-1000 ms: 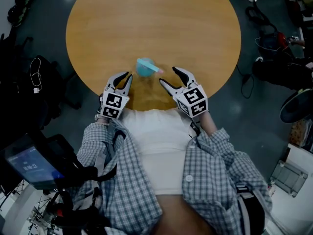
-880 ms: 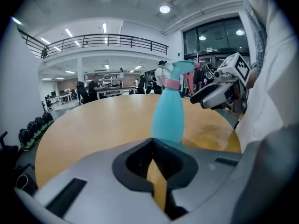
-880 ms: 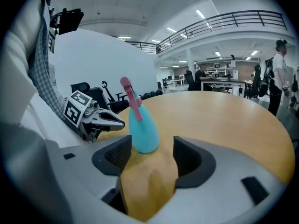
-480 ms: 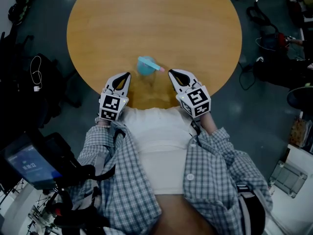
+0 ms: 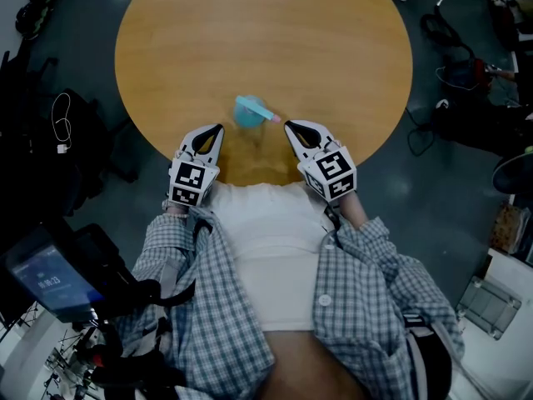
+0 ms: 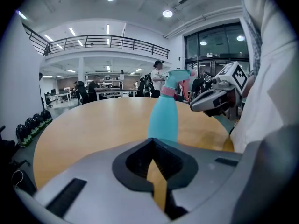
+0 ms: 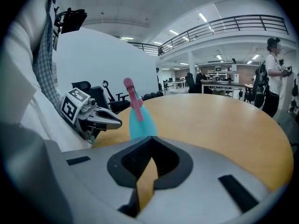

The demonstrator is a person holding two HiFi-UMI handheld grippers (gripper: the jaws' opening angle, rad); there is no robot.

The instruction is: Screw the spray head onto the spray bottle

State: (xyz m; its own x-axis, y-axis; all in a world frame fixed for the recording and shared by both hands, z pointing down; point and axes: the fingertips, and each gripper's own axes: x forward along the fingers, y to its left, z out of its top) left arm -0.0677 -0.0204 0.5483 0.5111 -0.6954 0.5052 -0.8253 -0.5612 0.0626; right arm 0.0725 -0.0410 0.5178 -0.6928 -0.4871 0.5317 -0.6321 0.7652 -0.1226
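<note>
Round wooden table (image 5: 333, 40) | spray bottle (image 5: 247, 112) upright near our edge, spray head (image 6: 179, 74) on top | our right gripper (image 5: 290, 126) went from spread to clenched, empty; left gripper (image 5: 218, 128) clenched, empty | we judge the screwing finished, neither tool touching it.
</note>
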